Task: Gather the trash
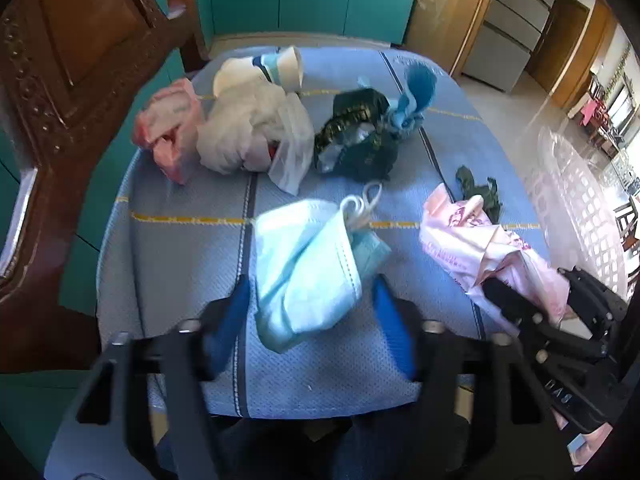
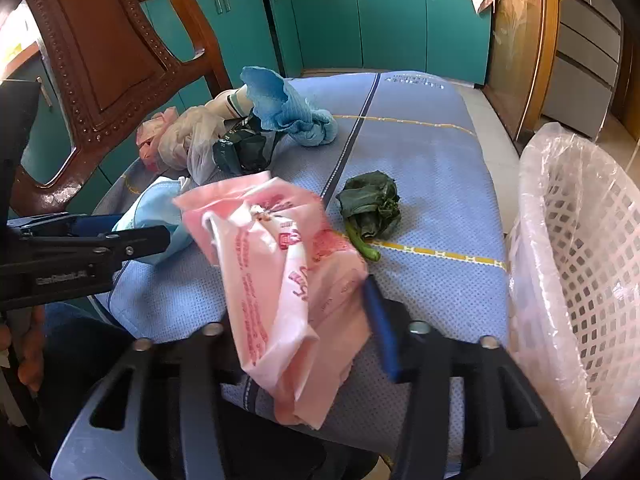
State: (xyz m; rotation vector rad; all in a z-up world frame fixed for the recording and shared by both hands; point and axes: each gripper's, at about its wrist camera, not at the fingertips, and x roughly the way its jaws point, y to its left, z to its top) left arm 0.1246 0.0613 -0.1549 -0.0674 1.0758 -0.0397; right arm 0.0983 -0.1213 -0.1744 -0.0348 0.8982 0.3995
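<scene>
A light blue face mask (image 1: 308,264) lies on the blue cloth between the fingers of my left gripper (image 1: 314,300), which is open around it. My right gripper (image 2: 300,312) is shut on a pink plastic bag (image 2: 280,272), also seen in the left wrist view (image 1: 488,248). Farther back lie a pink bag (image 1: 168,128), a white plastic bag (image 1: 248,128), a dark wrapper (image 1: 356,136) and a blue cloth wad (image 2: 288,112). A green leafy scrap (image 2: 372,208) lies to the right.
A white mesh basket lined with clear plastic (image 2: 580,260) stands at the right of the table. A brown wooden chair (image 2: 104,52) is at the back left. Teal cabinets (image 2: 360,20) stand behind. The blue tablecloth (image 2: 432,152) covers the table.
</scene>
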